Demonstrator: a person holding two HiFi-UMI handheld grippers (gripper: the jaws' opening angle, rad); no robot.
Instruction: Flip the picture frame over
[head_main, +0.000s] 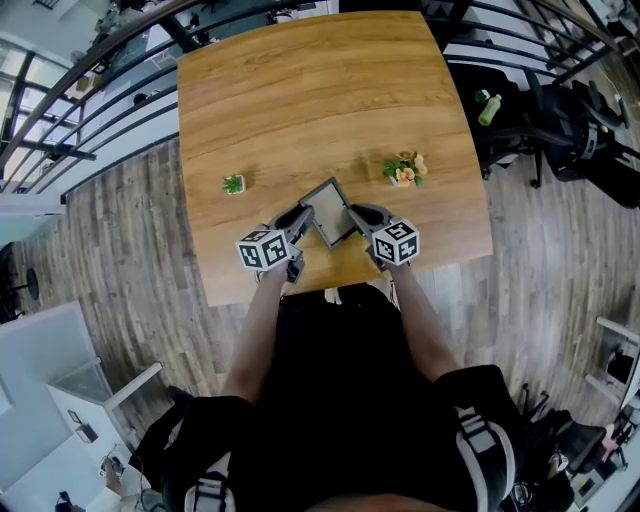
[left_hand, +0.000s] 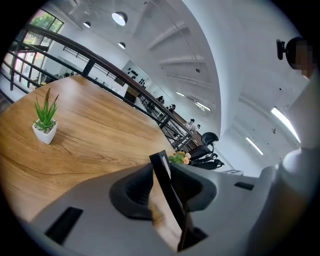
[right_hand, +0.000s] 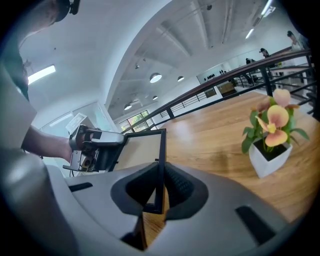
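The picture frame (head_main: 326, 206), thin, dark-rimmed and with a pale panel, is held up off flat near the front of the wooden table (head_main: 300, 90), between both grippers. My left gripper (head_main: 300, 219) grips its left edge. In the left gripper view the frame's dark edge (left_hand: 175, 205) stands between the jaws of that gripper (left_hand: 161, 170), and both pads touch it. My right gripper (head_main: 357, 214) is shut on the opposite edge. In the right gripper view the frame (right_hand: 142, 145) rises upright from the right gripper (right_hand: 160, 172), showing its beige panel, with the left gripper (right_hand: 95, 147) at its far corner.
A small green plant in a white pot (head_main: 233, 184) (left_hand: 45, 120) stands left of the frame. A potted flower (head_main: 405, 169) (right_hand: 270, 140) stands to the right. Black railings run beside the table, and an office chair (head_main: 560, 120) stands at the right.
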